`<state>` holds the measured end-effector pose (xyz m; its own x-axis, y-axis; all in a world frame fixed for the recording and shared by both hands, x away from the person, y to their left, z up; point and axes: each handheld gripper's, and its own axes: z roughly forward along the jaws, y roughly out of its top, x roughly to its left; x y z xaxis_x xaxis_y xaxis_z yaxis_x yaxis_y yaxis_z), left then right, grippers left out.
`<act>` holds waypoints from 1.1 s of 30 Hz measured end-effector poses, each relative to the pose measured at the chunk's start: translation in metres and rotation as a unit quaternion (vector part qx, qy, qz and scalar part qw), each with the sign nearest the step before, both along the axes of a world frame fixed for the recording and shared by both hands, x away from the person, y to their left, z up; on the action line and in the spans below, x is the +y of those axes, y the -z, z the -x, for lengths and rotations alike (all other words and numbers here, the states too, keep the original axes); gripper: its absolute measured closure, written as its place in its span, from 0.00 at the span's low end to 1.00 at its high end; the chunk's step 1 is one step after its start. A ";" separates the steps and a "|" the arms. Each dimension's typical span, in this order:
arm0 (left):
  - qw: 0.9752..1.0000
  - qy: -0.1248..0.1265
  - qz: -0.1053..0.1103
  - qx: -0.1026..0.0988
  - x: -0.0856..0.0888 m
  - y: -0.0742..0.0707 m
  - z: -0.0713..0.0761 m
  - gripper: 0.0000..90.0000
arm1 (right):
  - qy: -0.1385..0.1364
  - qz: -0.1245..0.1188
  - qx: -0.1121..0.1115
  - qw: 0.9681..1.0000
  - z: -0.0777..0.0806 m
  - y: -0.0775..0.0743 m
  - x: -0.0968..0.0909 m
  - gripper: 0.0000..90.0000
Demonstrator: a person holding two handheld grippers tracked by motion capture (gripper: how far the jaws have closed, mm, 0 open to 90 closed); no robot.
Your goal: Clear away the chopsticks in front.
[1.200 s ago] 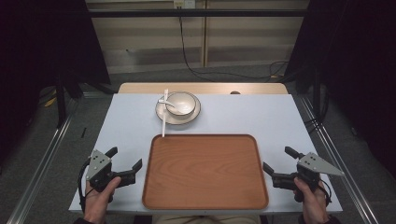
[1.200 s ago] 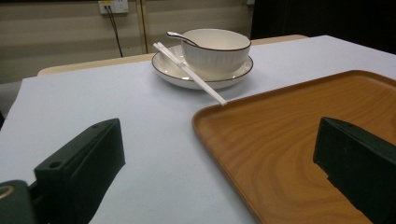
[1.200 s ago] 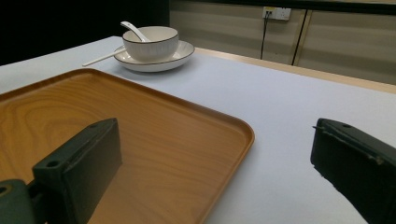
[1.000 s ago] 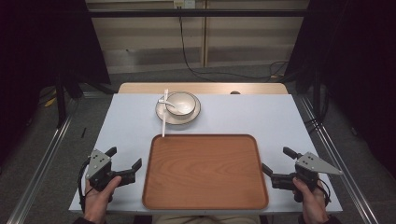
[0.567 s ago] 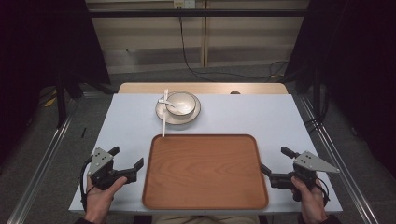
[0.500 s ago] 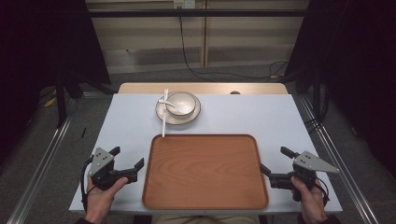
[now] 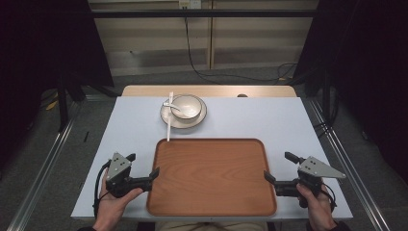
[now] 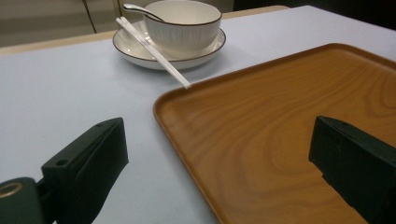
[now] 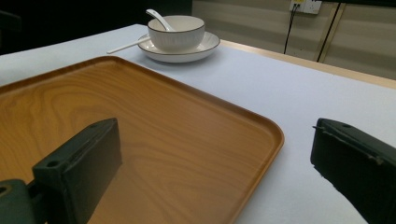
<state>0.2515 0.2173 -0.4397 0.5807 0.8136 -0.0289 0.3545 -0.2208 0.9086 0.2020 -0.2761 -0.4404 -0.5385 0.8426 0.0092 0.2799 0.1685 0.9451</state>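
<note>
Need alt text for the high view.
A person holds an open left gripper and right gripper at either side of an empty wooden tray. Beyond it sit a bowl with spoon on a plate.

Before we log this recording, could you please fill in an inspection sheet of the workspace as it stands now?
Surface: table with a pale cover, wooden strip along its far edge.
Job's things: wooden tray lies flat at the near middle, nothing on it; the open jaws of each gripper straddle one side rim.
Other items: bowl with spoon stands on a saucer behind the tray; white chopsticks lean on the saucer's rim.
Clutter: nothing seen.
Grippers: left gripper open, right gripper open, both hand-held.
Cables: one loops from the left gripper; black wall cable runs across the floor.
Surroundings: dark curtains, floor rails.
</note>
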 end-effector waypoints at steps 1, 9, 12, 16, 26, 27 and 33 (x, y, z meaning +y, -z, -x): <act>1.000 0.001 0.009 0.000 -0.003 -0.001 -0.003 0.05 | 0.001 0.002 0.007 1.000 0.000 0.001 0.001 0.02; 1.000 0.024 0.011 0.003 -0.019 -0.003 -0.019 0.08 | -0.006 -0.003 0.004 1.000 0.000 0.000 0.001 0.02; 0.999 0.034 0.015 0.002 -0.024 -0.005 -0.023 0.09 | -0.005 0.000 0.004 1.000 0.000 0.000 0.001 0.02; 0.999 0.039 0.004 0.001 -0.032 -0.006 -0.025 0.08 | 0.001 -0.003 0.002 1.000 0.000 0.000 0.000 0.02; 0.998 0.055 0.012 0.008 -0.033 -0.008 -0.049 0.06 | -0.004 -0.005 0.002 1.000 0.000 0.000 0.000 0.02; 0.998 0.056 0.011 0.006 -0.033 -0.008 -0.051 0.06 | -0.005 -0.005 0.002 1.000 0.000 0.000 0.000 0.02; 0.999 0.047 0.004 -0.007 -0.034 -0.011 -0.066 0.08 | -0.005 -0.006 0.001 1.000 0.000 0.000 0.000 0.02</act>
<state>0.3170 0.1831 -0.4287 0.6549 0.7553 -0.0259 0.3197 -0.2459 0.9150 0.2023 -0.2764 -0.4402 -0.5470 0.8369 0.0199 0.2804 0.1608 0.9463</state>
